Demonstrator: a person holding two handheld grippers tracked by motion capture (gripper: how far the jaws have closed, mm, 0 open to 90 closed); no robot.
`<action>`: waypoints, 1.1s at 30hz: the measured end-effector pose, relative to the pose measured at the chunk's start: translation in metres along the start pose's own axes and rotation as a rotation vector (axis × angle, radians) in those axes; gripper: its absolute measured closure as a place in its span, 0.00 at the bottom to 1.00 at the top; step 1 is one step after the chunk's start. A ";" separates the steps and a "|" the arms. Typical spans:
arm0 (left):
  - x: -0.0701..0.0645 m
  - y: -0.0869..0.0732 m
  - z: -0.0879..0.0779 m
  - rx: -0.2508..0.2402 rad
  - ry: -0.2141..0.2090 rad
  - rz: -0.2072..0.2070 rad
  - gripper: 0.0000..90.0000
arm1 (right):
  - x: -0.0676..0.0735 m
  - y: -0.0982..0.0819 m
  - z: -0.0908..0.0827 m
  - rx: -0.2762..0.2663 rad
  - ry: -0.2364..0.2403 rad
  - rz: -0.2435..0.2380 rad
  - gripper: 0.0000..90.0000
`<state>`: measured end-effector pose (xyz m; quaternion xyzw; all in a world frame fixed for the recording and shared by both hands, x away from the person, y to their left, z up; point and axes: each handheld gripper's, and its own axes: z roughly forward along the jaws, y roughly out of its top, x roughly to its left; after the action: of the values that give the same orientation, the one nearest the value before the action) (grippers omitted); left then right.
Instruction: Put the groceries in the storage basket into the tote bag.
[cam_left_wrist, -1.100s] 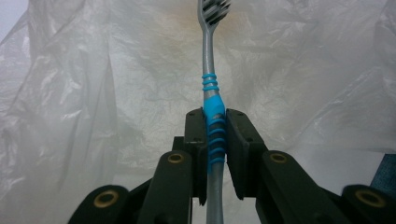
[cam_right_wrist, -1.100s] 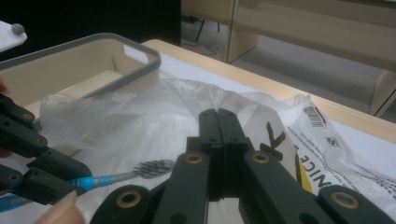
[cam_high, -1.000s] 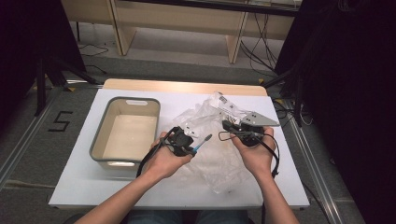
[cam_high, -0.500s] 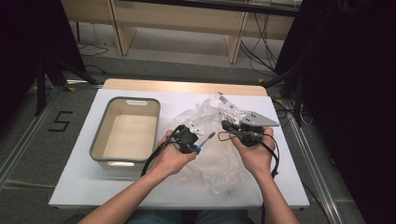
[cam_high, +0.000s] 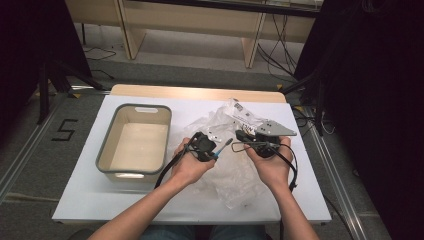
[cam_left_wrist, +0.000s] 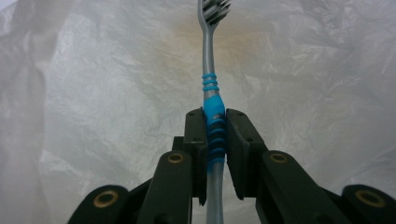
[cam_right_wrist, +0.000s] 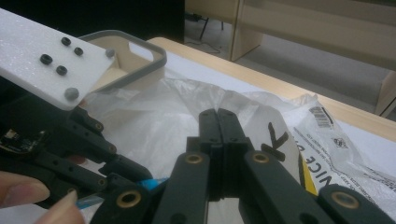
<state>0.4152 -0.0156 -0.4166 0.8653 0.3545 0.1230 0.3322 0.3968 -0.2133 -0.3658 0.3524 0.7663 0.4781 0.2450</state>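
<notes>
Left tongs (cam_left_wrist: 215, 135) have edged right, clamping ribbed toothbrush (cam_left_wrist: 211, 93) over crinkled plastic bag (cam_high: 235, 170).

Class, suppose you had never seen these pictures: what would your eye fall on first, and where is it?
First, the toothbrush, blue-banded, clamped upright in the left gripper before the crumpled plastic bag at mid-table. Then the empty grey bin at the table's left. The right gripper is pressed shut over the bag.
</notes>
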 end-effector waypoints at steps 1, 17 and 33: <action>0.000 0.000 0.001 -0.007 0.000 -0.003 0.88 | 0.000 0.000 0.000 0.000 0.000 0.000 1.00; 0.001 0.004 0.012 -0.080 0.023 0.042 0.87 | 0.001 -0.001 0.000 0.001 0.001 0.000 1.00; -0.001 0.007 0.022 -0.133 0.038 0.064 0.87 | 0.000 -0.001 0.000 0.004 0.000 -0.002 1.00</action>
<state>0.4280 -0.0311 -0.4286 0.8498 0.3240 0.1730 0.3780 0.3967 -0.2129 -0.3668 0.3519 0.7676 0.4765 0.2448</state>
